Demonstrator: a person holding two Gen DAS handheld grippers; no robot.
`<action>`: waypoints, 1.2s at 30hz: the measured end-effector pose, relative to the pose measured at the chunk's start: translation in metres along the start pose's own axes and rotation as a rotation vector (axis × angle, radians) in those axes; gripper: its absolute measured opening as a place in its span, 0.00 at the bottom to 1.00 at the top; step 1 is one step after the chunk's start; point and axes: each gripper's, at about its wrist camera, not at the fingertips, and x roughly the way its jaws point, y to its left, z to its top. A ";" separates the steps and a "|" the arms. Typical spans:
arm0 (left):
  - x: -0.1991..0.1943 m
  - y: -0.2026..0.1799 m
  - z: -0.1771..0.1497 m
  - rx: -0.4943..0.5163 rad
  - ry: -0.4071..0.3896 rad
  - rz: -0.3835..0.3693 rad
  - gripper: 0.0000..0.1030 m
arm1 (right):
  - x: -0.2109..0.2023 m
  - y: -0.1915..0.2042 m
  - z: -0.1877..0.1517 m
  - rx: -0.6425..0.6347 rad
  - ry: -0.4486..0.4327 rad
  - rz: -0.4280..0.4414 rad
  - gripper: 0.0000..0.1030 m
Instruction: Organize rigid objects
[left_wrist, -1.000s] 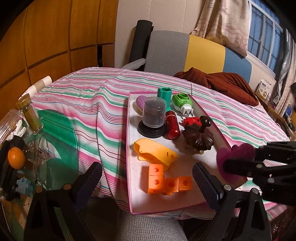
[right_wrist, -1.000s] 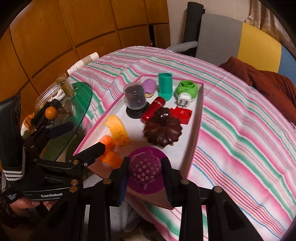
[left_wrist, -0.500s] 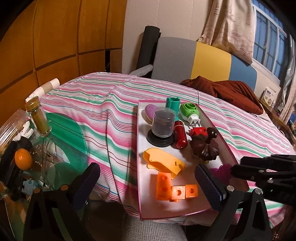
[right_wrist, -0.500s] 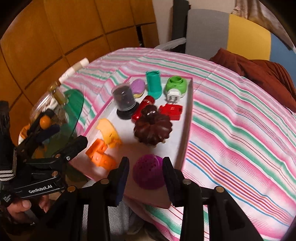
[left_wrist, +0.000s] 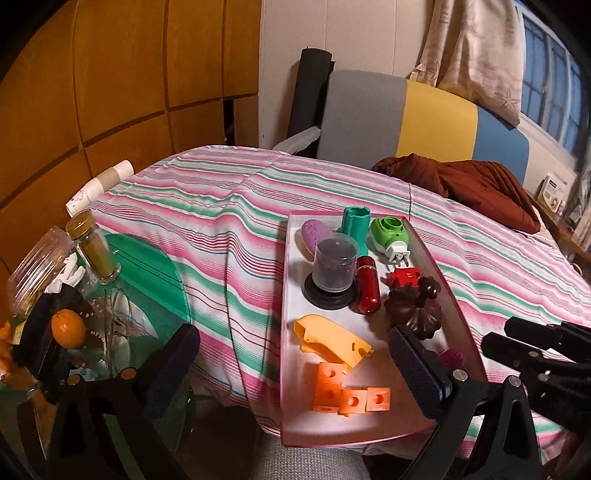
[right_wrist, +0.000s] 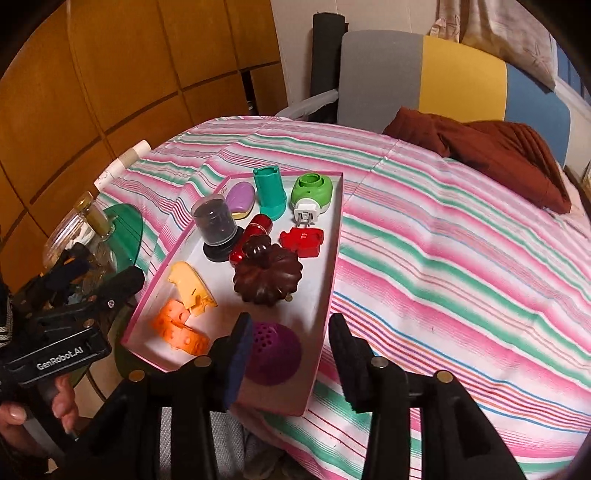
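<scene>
Purple strainer (right_wrist: 275, 354) plain from right wrist, near-hidden from left.

A pink-rimmed white tray (right_wrist: 334, 254) lies on the striped bedspread, holding the rigid objects. At its 6 o'clock end a purple perforated plastic dome (right_wrist: 275, 350) sits hole-side up. A dark brown pumpkin-shaped lid (right_wrist: 267, 275) stands at centre, knob up. At 9 o'clock lie a yellow plastic piece (right_wrist: 190, 284) and orange holed blocks (right_wrist: 177, 328). Toward 12 o'clock stand a smoky clear cylinder on a black base (right_wrist: 216, 227), a teal tube (right_wrist: 269, 192) and a green plug-in device (right_wrist: 312, 194).
</scene>
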 end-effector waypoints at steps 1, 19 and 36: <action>-0.001 0.000 0.001 -0.004 0.001 0.011 1.00 | 0.000 0.002 0.001 -0.002 -0.003 -0.014 0.64; -0.030 0.003 0.016 0.004 -0.063 0.188 1.00 | -0.011 0.031 0.031 0.023 -0.078 -0.188 0.74; -0.027 0.002 0.024 -0.005 0.002 0.189 1.00 | -0.030 0.039 0.035 0.052 -0.146 -0.283 0.74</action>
